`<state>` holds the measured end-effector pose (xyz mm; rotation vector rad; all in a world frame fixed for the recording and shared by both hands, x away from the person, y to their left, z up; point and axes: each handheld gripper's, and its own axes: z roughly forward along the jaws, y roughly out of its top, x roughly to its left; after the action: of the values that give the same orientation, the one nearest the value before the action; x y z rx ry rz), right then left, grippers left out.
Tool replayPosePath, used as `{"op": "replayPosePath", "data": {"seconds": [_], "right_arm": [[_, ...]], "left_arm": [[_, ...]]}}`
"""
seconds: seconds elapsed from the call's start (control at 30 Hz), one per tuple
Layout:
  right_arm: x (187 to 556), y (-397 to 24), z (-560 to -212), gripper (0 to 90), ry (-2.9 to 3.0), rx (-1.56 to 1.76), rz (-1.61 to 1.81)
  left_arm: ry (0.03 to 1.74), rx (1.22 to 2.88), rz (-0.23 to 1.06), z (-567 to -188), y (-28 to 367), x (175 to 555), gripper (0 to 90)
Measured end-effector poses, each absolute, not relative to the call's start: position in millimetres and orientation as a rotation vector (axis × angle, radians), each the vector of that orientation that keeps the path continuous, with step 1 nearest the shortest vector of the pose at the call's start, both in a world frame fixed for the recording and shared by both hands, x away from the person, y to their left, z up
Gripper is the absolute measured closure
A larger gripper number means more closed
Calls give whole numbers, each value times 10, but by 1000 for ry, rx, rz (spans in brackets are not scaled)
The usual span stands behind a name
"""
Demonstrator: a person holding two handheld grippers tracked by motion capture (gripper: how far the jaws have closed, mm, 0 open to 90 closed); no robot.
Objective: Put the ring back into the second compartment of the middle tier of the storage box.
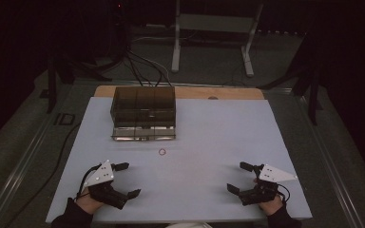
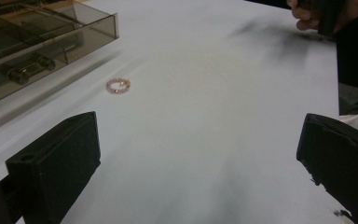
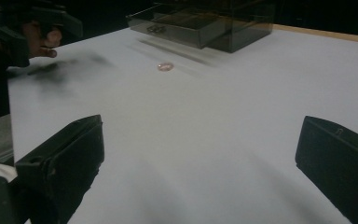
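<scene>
Bracelet (image 1: 162, 152), seemingly beaded, near smoky drawer box (image 1: 144, 112); left gripper (image 1: 128, 180) and right gripper (image 1: 240, 177) wide, empty.

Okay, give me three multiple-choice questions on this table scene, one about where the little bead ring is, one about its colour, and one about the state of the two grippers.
1. Where does the bead ring lie?
A. Inside the box's drawer
B. On the white table top, just in front of the smoked box
C. Between the right gripper's jaws

2. What colour is the ring?
A. Pink
B. Dark blue
C. Green

3. How do the left gripper and the right gripper stand?
A. Both shut on the ring
B. Left shut, right open
C. Both open and empty

Answers: 1 B, the high view shows it on bare table, apart from the box's pulled-out drawer. 2 A, the left gripper view shows pinkish beads. 3 C, each gripper view shows its jaws wide apart with nothing between.
</scene>
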<state>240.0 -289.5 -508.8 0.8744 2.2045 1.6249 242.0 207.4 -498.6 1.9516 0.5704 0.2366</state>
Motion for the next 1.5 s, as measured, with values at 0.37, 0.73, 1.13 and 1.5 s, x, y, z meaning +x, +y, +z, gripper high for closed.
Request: {"op": "replayPosePath", "data": {"seconds": [0.37,0.73,1.13,1.5], "right_arm": [[2385,-2945,-5069,10,2148,917,1628],[2375,-2920,-5076,10,2167,903,1614],[2374,-2928,-5077,10,2167,910,1623],[2371,-2939,-5077,10,2162,912,1630]], "left_arm": [[511,1997,202,-4848,1953,2517,9],[494,1997,197,-4644,1929,2606,9],[479,2007,184,-4495,1802,2770,8],[466,2017,181,-4432,1659,2911,9]]}}
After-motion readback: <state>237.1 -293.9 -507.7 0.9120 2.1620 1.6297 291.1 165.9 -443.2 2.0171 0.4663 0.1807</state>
